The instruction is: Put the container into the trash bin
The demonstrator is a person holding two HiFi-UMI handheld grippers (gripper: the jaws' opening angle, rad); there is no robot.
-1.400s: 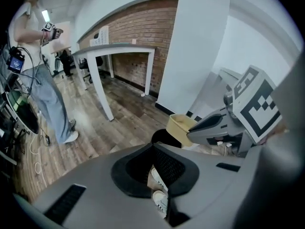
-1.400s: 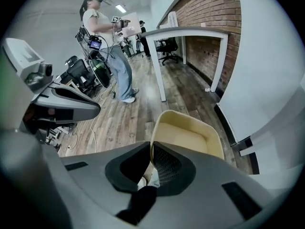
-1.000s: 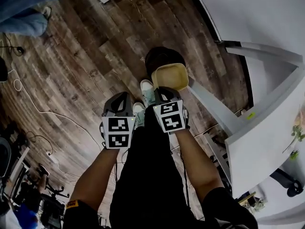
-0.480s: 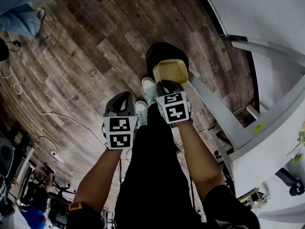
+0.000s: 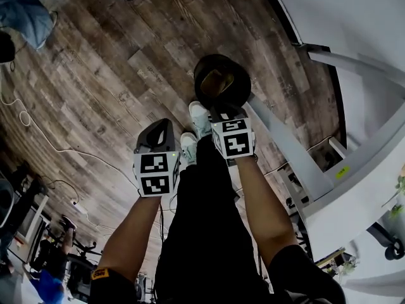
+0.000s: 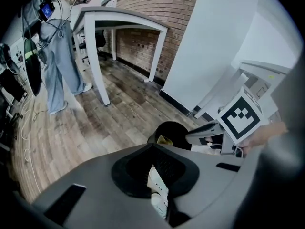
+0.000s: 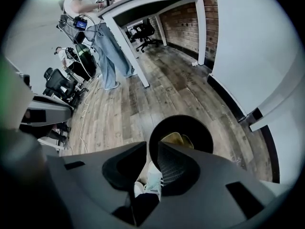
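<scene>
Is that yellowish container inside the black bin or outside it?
Inside: the container sits down within the trash bin's round black wall.

Dark, weathered wood-plank floor. White-topped table on grey metal legs at right. Thin white cable trailing over the planks at left. Person in pale blue jeans standing beside a white desk; red brick wall behind.

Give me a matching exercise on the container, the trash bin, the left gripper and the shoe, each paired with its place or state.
Things: 1 container; 2 trash bin; 3 left gripper; 4 shoe.
Places or states: A fingers together, nothing held. B on the wood floor beside the bin. C black, round, open-topped. D yellow, inside the bin.
Pairs: 1-D, 2-C, 3-A, 4-B.
</scene>
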